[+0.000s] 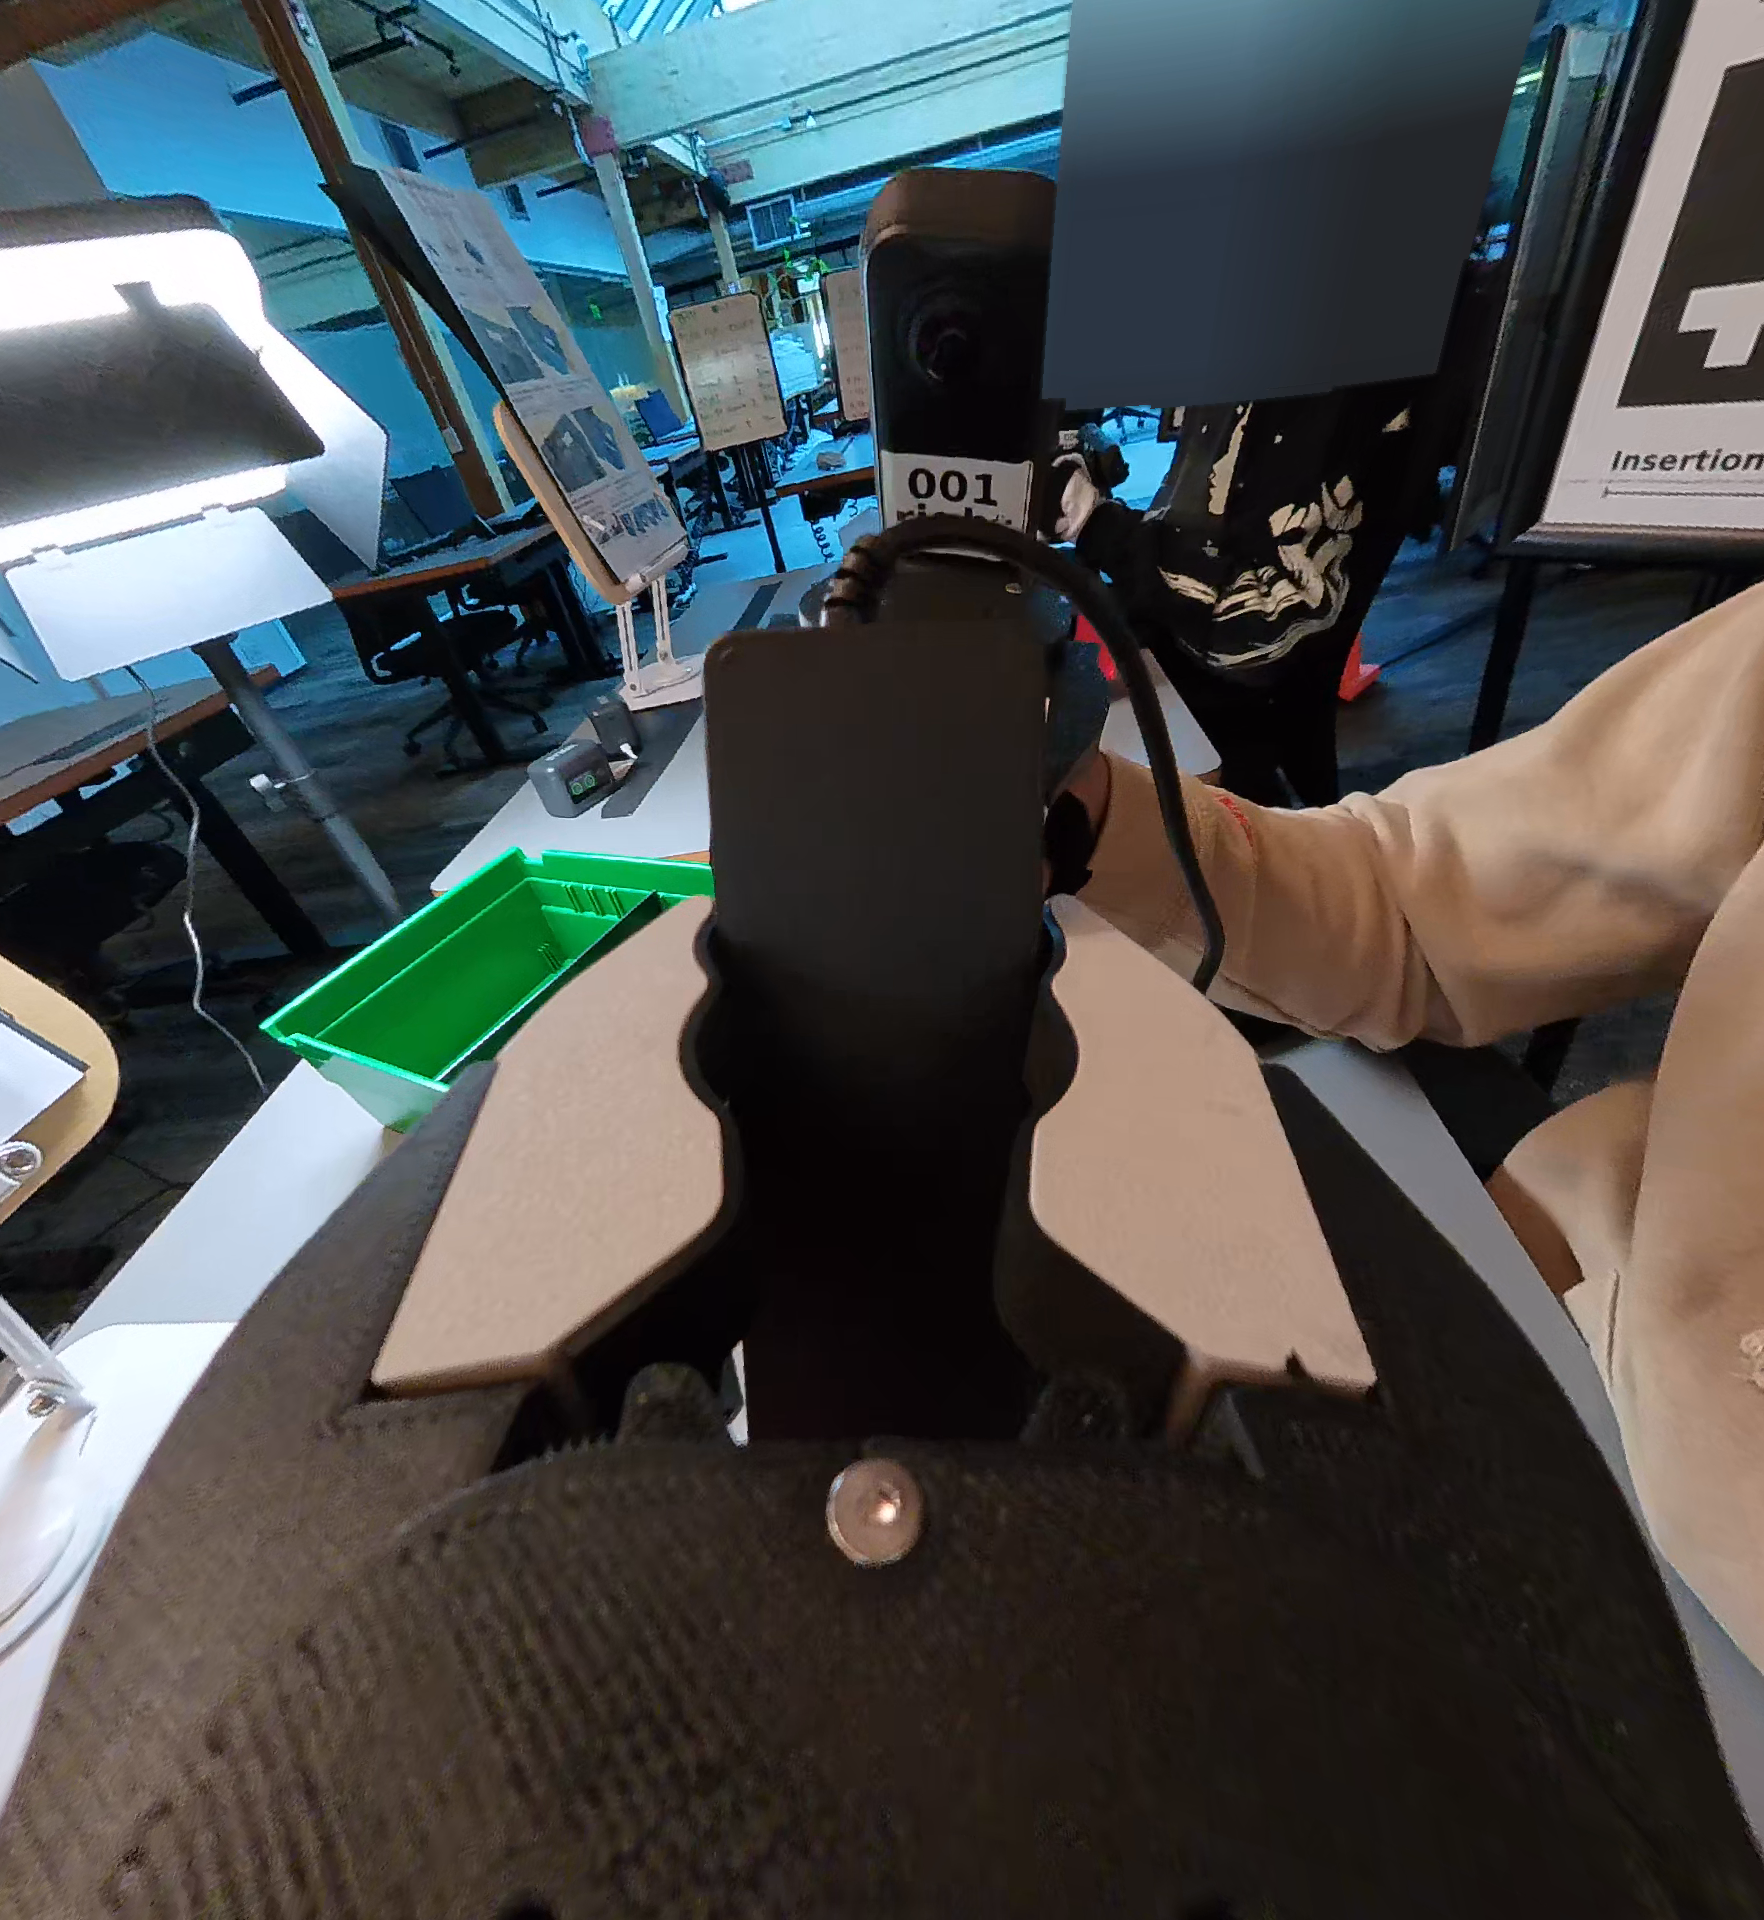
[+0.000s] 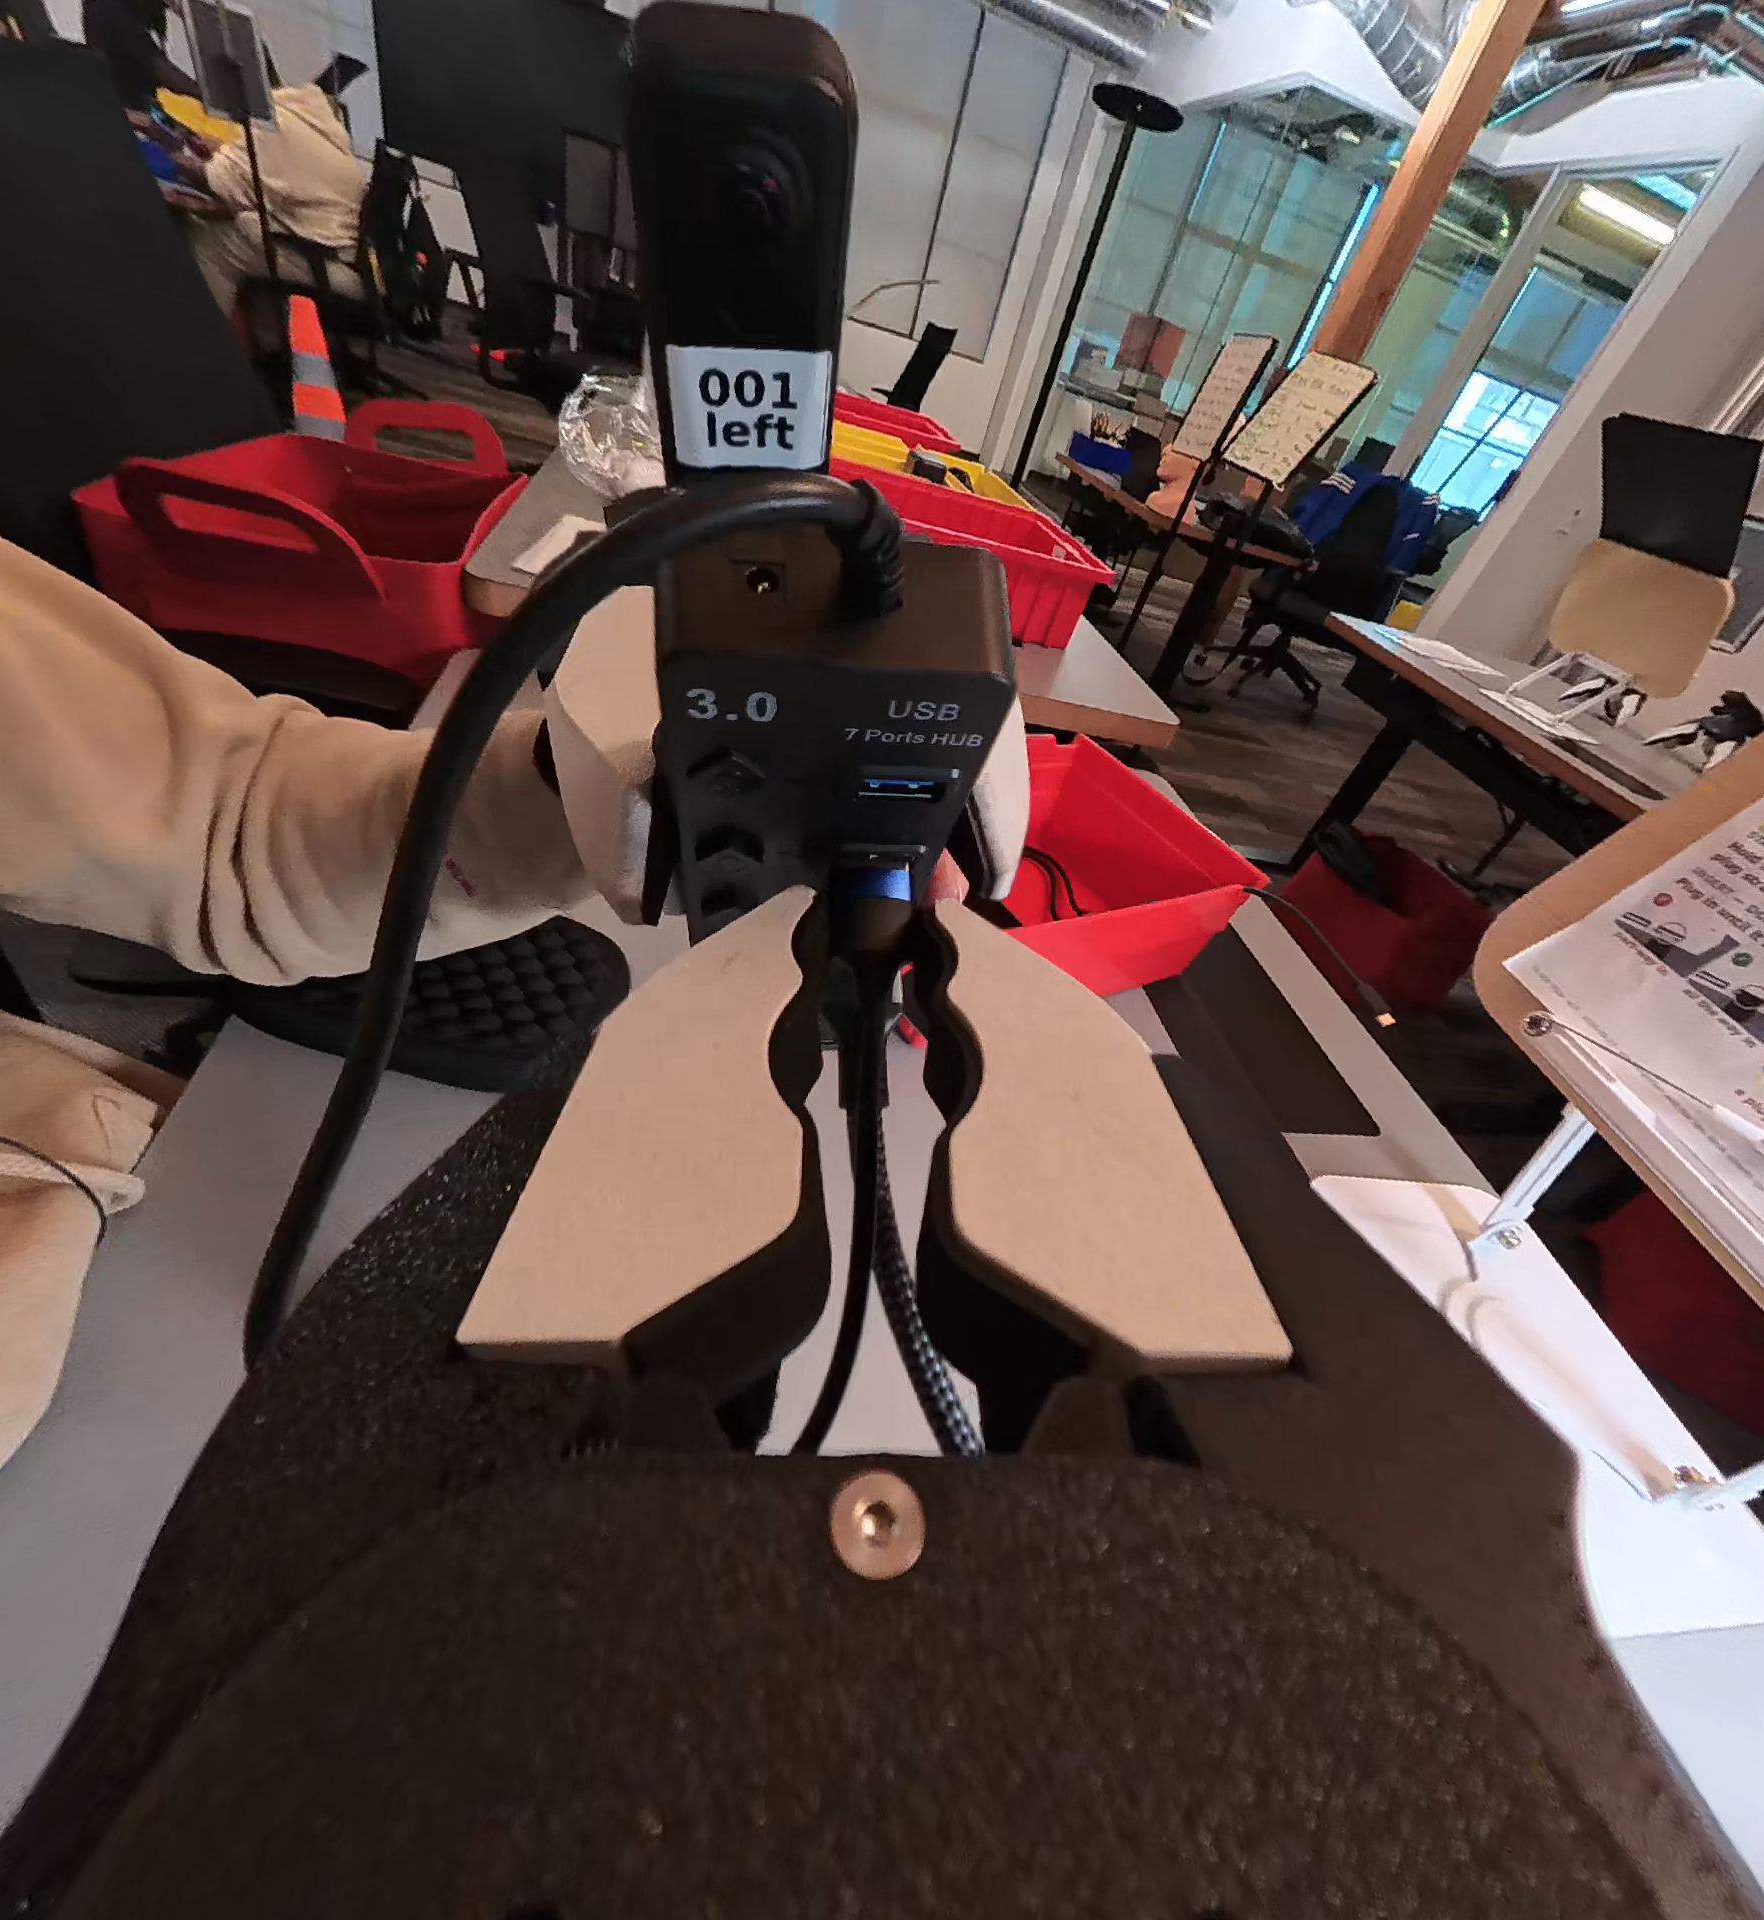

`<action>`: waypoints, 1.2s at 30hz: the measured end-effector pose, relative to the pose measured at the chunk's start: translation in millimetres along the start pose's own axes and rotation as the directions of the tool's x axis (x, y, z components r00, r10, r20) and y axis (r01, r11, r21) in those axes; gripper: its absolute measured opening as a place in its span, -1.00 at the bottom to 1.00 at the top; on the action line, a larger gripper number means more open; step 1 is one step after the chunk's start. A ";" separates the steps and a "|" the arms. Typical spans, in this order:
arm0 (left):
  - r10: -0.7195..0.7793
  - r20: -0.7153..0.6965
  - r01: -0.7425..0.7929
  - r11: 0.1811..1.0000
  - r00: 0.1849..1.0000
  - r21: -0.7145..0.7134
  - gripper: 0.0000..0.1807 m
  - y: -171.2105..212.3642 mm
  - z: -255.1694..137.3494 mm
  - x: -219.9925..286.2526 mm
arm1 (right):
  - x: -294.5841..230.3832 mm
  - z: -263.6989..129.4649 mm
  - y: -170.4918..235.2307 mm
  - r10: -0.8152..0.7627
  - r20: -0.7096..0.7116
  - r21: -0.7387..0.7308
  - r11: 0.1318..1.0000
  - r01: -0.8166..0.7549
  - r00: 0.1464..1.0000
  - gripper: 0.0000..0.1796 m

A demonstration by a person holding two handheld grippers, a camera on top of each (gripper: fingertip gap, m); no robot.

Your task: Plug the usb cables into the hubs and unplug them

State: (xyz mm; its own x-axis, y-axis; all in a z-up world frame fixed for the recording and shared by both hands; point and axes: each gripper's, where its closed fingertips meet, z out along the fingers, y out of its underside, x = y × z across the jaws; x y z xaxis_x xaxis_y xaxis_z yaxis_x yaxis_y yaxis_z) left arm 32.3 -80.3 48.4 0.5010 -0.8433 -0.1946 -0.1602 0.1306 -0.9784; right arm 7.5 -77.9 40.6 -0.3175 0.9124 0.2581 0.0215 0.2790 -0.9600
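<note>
My left gripper (image 1: 878,935) is shut on a black USB hub (image 1: 873,790), held upright with its plain back toward this view. The hub's thick black lead (image 1: 1169,790) loops off its top. In the right wrist view the hub (image 2: 826,717) shows its port side, held between the left gripper's pale fingers (image 2: 597,769). My right gripper (image 2: 870,914) is shut on a USB plug with a blue ring (image 2: 870,891), which sits in the hub's second port. Its braided cable (image 2: 899,1247) trails back between my fingers. The blue port above it (image 2: 907,787) is empty.
A green bin (image 1: 462,987) sits on the white table (image 1: 234,1195) behind the hub. Red bins (image 2: 1117,873) and a red tote (image 2: 286,551) stand beyond. An instruction sheet stand (image 2: 1688,987) is at the right. A person's cream sleeve (image 1: 1480,883) reaches in.
</note>
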 end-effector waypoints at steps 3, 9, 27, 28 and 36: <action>-0.029 0.048 0.024 0.996 0.998 0.090 -0.39 -11.4 -11.6 -11.5 | 11.2 -9.6 11.5 -0.033 -0.034 -0.064 0.997 0.031 0.999 -0.82; 0.004 0.225 -0.058 0.970 0.974 0.235 -0.39 -64.4 -118.2 -38.9 | 42.4 -60.6 -25.4 0.015 -0.154 0.113 0.994 0.003 0.988 -0.82; -0.077 0.244 0.018 0.972 0.967 0.236 -0.39 -50.0 -125.4 -58.5 | 207.4 -179.3 192.1 -0.218 -0.822 -0.424 0.850 -0.312 0.526 -0.83; -0.076 0.239 0.020 0.973 0.968 0.230 -0.39 -48.8 -123.5 -58.0 | 208.0 -182.0 203.4 -0.237 -0.820 -0.454 0.824 -0.340 0.521 -0.83; -0.071 0.210 0.031 0.981 0.975 0.190 -0.39 -40.2 -108.7 -54.6 | 192.0 -178.8 247.6 -0.173 -0.781 -0.544 0.661 -0.517 0.600 -0.82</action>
State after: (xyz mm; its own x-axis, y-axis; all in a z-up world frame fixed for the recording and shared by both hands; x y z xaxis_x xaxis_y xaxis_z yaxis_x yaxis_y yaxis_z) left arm -81.1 -96.2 105.9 0.6787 -0.7219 -0.1346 0.0196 0.2010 -0.9794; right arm 121.3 219.9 -128.2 0.5460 0.7331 0.4055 0.6940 -0.1247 -0.7091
